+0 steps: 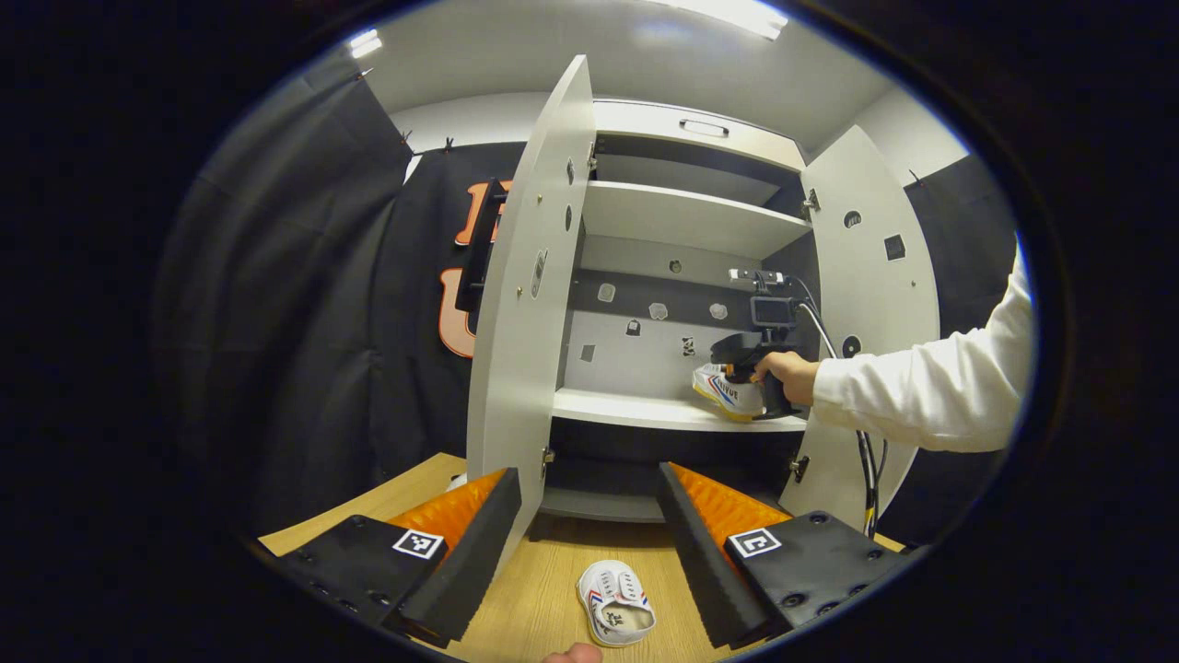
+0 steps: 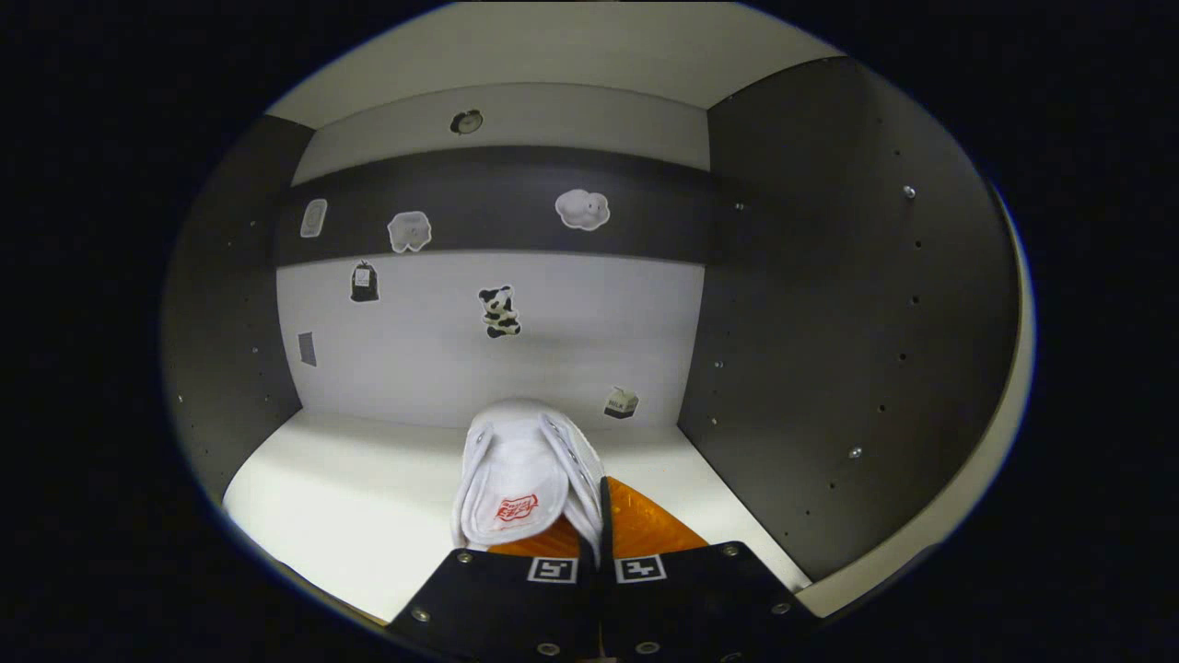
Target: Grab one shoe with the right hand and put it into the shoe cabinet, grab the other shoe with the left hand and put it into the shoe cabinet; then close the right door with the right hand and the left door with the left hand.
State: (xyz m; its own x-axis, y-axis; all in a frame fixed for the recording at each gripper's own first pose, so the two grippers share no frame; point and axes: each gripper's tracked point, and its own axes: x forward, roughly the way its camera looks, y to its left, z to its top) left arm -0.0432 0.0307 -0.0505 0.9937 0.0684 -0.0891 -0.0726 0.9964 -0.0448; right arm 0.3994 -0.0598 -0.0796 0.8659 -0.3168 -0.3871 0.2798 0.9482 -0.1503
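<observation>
Wood-grain bench (image 1: 543,589) carries the second white sneaker (image 1: 615,603), which lies just in front of the shoe cabinet (image 1: 686,216), between the spread fingers of the left gripper (image 1: 589,516) and nearer the camera than their tips. The left gripper is released and grasps nothing. The sneaker's long axis runs roughly from the cabinet toward the holder, slightly slanted, so the fingers as they stand would take it across its width; my judgement is that the left gripper must come down and draw back a little from the cabinet to reach it. It is the nearer gripper by far.

Farther off, past the open left door (image 1: 525,304), the first sneaker (image 1: 728,391) sits on the cabinet's middle shelf (image 1: 636,410), toward its right side. The right gripper (image 2: 597,529) is clenched on that sneaker (image 2: 520,470) at its heel end, toe pointing toward the cabinet's back wall (image 2: 516,341). A hand (image 1: 783,373) in a white sleeve (image 1: 930,391) holds it there. The right door (image 1: 870,295) also stands open, so both closings remain to be done.
</observation>
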